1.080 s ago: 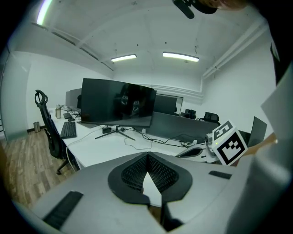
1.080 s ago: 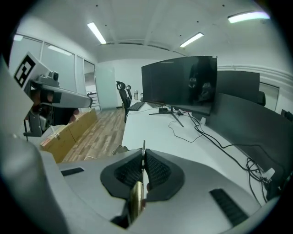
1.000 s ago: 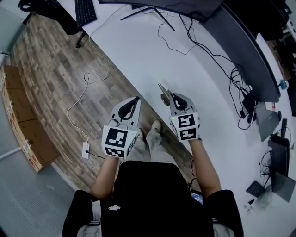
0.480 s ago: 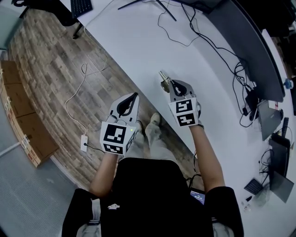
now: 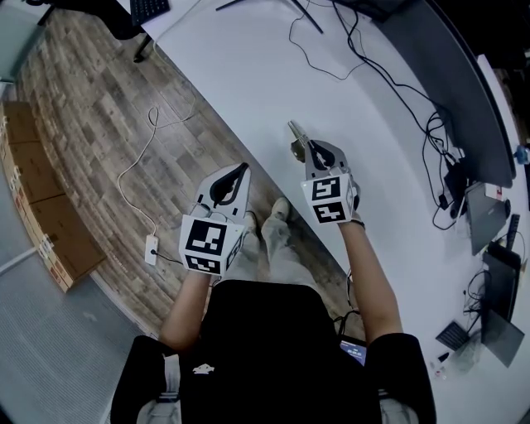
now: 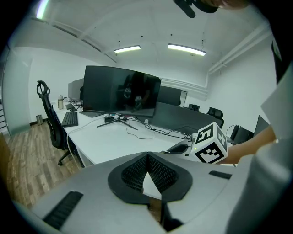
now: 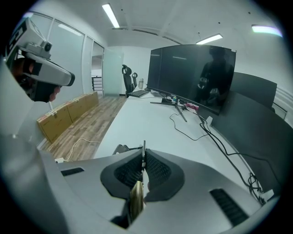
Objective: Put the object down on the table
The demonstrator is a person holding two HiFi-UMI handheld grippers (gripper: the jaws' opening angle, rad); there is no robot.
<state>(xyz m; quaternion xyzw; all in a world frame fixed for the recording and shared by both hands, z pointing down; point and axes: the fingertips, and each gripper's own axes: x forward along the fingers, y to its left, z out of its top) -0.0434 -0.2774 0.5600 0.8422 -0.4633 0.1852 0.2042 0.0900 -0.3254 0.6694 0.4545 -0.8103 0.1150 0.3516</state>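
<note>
My right gripper (image 5: 310, 147) hangs over the near edge of the white table (image 5: 248, 74), shut on a thin metal object (image 5: 295, 136) with a brass-coloured part. The blade sticks out past the jaw tips, away from me. In the right gripper view the object (image 7: 136, 201) stands edge-on between the black ribbed pads of that gripper (image 7: 143, 157). To the left, my left gripper (image 5: 242, 170) is held above the wooden floor just short of the table edge, shut with nothing in it. The left gripper view shows its tips (image 6: 147, 157) meeting, and the right gripper's marker cube (image 6: 209, 143) beyond.
Black cables (image 5: 364, 66) trail across the far part of the table towards a monitor stand (image 5: 265, 4). A dark partition (image 5: 447, 74) runs along the table's right side. On the floor lie a white cable with a power strip (image 5: 151, 248) and cardboard boxes (image 5: 37, 199).
The right gripper with the metal object has moved a little forward over the table edge. The left gripper has hardly shifted.
</note>
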